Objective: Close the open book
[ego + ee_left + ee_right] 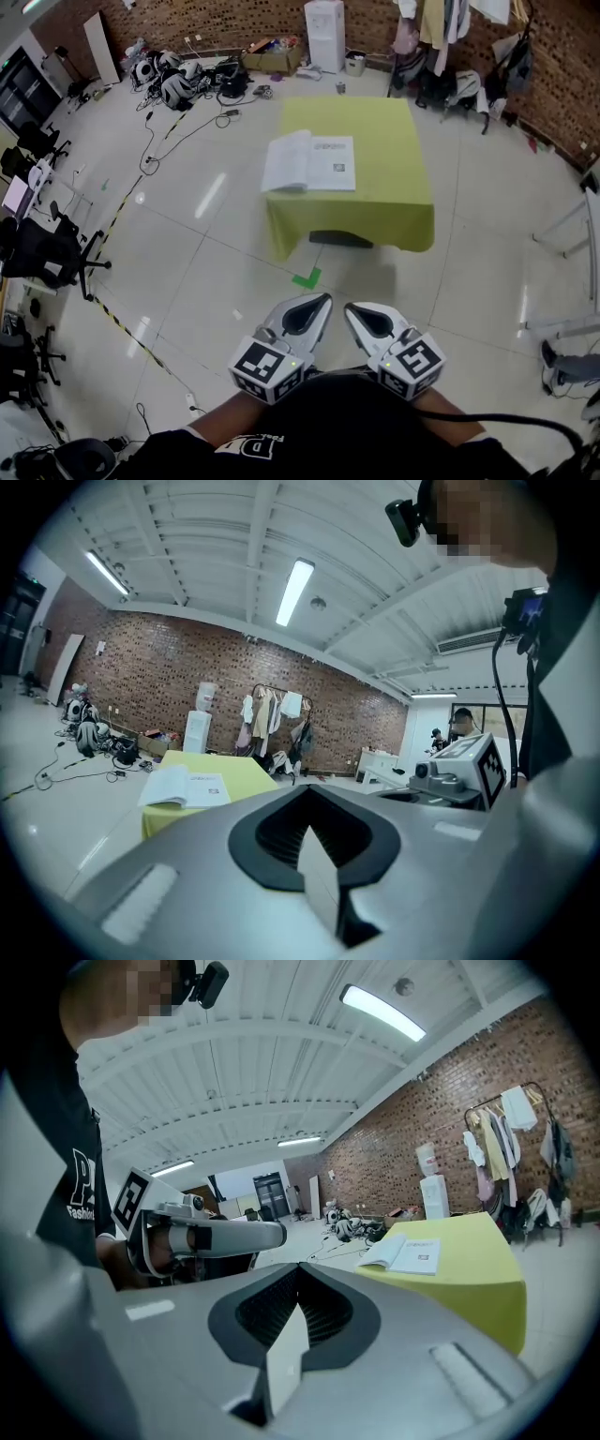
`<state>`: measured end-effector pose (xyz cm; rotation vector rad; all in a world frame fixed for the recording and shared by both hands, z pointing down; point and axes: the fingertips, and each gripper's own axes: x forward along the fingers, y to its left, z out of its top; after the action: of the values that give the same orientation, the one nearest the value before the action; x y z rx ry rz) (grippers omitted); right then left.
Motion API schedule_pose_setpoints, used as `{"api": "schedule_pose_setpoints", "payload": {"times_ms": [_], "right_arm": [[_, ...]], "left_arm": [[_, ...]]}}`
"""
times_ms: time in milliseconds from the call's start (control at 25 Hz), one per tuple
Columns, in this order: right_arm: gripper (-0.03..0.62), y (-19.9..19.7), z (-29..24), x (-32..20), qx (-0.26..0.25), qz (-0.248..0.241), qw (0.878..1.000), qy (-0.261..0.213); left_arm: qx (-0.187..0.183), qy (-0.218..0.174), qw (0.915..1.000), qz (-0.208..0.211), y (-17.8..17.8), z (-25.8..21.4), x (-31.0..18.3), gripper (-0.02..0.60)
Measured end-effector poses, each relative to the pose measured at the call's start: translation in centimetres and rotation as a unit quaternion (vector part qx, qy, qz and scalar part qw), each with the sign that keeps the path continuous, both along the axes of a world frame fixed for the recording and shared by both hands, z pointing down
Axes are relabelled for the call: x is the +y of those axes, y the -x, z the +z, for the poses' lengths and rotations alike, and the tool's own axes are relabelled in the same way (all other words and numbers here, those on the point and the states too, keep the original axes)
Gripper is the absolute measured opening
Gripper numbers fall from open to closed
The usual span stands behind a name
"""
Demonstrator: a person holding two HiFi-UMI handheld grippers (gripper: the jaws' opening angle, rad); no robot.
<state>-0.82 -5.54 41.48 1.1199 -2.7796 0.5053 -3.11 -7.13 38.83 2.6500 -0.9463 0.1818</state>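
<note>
The open book (309, 162) lies flat, white pages up, on the near left part of a small table under a yellow-green cloth (384, 202). It is some way ahead of me across the floor. Both grippers are held close to my body, side by side and well short of the table. The left gripper (322, 300) is shut with nothing in it, and the right gripper (352, 310) looks shut and empty too. In the left gripper view the book (186, 787) shows far beyond the shut gripper (305, 789). The right gripper view has the book (405, 1253) beyond the shut gripper (298, 1267).
A green tape mark (306, 277) is on the tiled floor before the table. Office chairs (47, 253) stand at the left, with bags and cables (178, 80) at the back left. A white water dispenser (324, 33) and hanging clothes (441, 28) line the brick wall.
</note>
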Motion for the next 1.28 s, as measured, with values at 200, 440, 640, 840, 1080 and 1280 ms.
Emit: {"api": "schedule_pose_setpoints", "payload": {"times_ms": [200, 440, 640, 840, 1080, 1280], "right_arm": [[0.008, 5.0, -0.1, -2.1, 0.022, -0.007, 1.0, 0.001], [0.008, 10.1, -0.1, -4.1, 0.044, -0.01, 0.999, -0.001], [0.008, 13.5, -0.2, -5.6, 0.068, -0.022, 0.997, -0.004], [0.008, 15.6, -1.0, -7.1, 0.089, -0.028, 0.996, -0.01], [0.008, 17.1, -1.0, -7.1, 0.099, -0.041, 0.994, -0.007], [0.008, 16.3, -0.8, -7.7, 0.091, -0.034, 0.995, -0.01]], "left_arm": [[0.016, 0.007, 0.9998, -0.009, 5.4, 0.1, -2.4, 0.008], [0.038, 0.004, 0.9992, 0.007, 9.5, -0.1, -4.2, 0.008], [0.054, 0.012, 0.9984, -0.008, 13.5, 0.5, -6.2, 0.008], [0.068, 0.014, 0.997, -0.032, 16.7, 0.6, -8.2, 0.008], [0.073, 0.016, 0.9968, -0.028, 17.6, 0.6, -8.8, 0.008], [0.073, 0.018, 0.9968, -0.03, 17.1, 0.7, -9.1, 0.008]]}}
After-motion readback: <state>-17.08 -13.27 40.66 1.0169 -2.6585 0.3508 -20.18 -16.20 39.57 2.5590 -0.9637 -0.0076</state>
